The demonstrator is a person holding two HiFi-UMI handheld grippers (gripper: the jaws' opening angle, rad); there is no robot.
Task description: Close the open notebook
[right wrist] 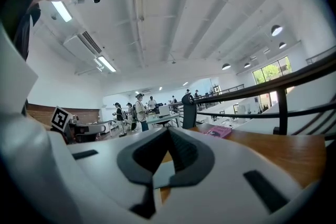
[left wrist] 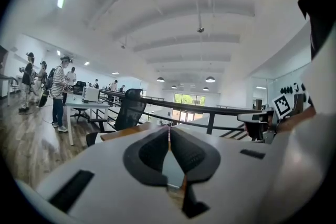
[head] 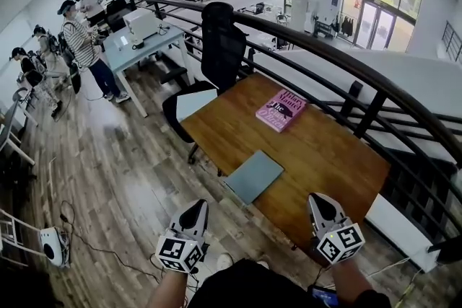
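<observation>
A grey-blue notebook (head: 253, 175) lies shut and flat at the near left edge of the wooden table (head: 325, 148). My left gripper (head: 198, 205) hovers off the table's near left corner, below the notebook in the head view, jaws shut with nothing in them. My right gripper (head: 318, 197) is over the table's near right edge, also shut and empty. In the left gripper view the jaws (left wrist: 169, 132) meet in a thin line, with a strip of the notebook (left wrist: 171, 168) showing behind them. The right gripper view shows its jaws (right wrist: 168, 131) closed, the notebook (right wrist: 160, 173) low behind.
A pink book (head: 281, 110) lies at the table's far side, also in the right gripper view (right wrist: 219, 131). A black office chair (head: 216, 47) stands at the far left corner. A dark metal railing (head: 346, 61) runs behind the table. Several people stand around desks at the far left.
</observation>
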